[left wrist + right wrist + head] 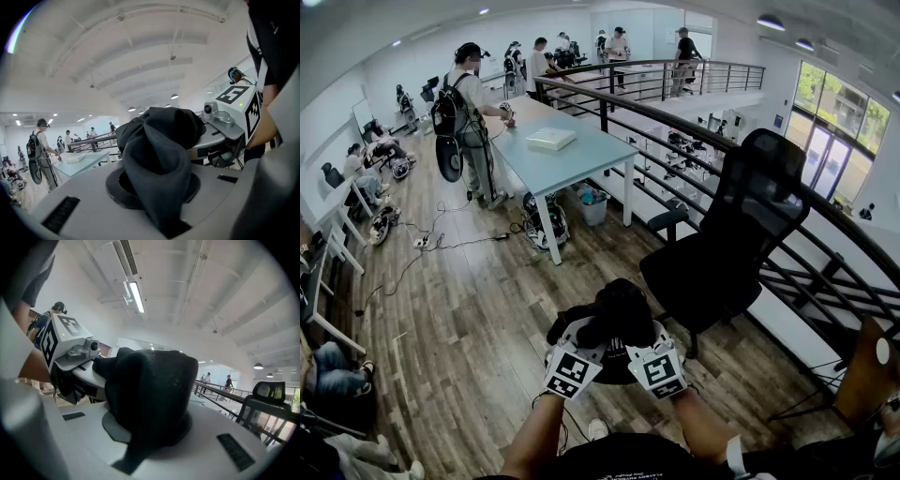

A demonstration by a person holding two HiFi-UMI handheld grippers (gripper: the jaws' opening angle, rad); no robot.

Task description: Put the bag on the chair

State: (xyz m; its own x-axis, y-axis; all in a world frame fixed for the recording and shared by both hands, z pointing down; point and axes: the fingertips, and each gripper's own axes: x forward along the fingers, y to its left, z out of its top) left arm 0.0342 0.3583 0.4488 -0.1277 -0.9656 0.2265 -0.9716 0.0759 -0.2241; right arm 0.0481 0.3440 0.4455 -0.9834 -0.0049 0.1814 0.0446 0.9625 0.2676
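Observation:
A black fabric bag (614, 309) hangs bunched between my two grippers, low in the head view and above the wooden floor. My left gripper (586, 330) is shut on a fold of the bag (157, 159), which fills its jaws. My right gripper (150, 427) is shut on another bunch of the bag (152, 390); in the head view this gripper (642, 330) sits right beside the left one. The black mesh office chair (736, 244) stands just ahead and to the right of the bag, its seat (694, 277) bare. The jaw tips are hidden by fabric.
A dark metal railing (694, 131) runs along the right, behind the chair. A light-blue table (558, 150) with a white box (551, 139) stands ahead left, a bin (593, 206) beside it. A person with a backpack (469, 122) stands at the table. Cables (441, 244) lie on the floor.

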